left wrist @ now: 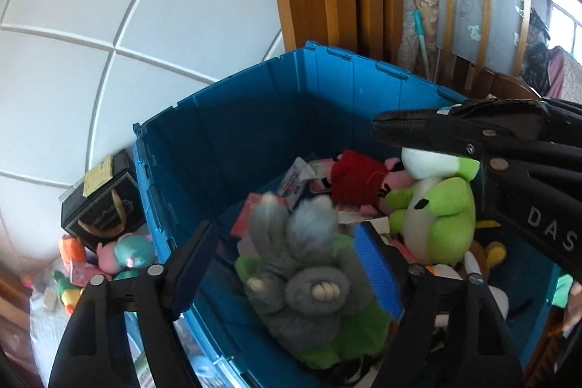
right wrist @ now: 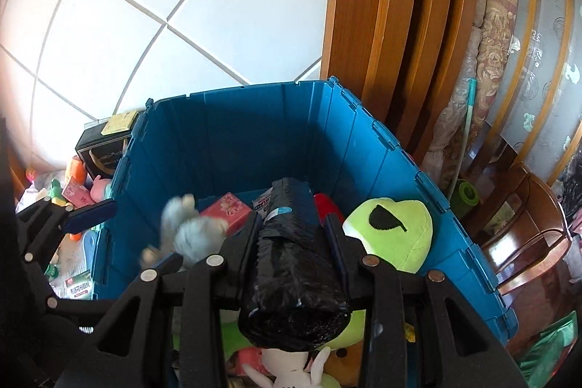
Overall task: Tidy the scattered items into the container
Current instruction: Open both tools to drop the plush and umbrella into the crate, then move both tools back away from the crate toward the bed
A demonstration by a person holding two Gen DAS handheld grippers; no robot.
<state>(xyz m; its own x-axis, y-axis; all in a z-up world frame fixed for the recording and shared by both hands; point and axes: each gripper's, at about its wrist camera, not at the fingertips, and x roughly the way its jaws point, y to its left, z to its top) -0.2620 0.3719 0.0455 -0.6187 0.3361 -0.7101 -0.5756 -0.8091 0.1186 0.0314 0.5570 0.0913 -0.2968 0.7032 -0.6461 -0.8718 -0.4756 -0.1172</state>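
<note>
Clamped in right gripper (right wrist: 291,231): black bag roll (right wrist: 291,271), over blue bin (right wrist: 232,133). Left gripper (left wrist: 280,260) apart above grey plush (left wrist: 302,271). Bin mostly filled; toys (left wrist: 109,260) outside remain.

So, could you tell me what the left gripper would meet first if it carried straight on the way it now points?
Probably the grey plush toy. It sits directly between the open fingers of the left gripper, which points down into the blue crate. It looks blurred, and depth is hard to judge through the fisheye.
</note>
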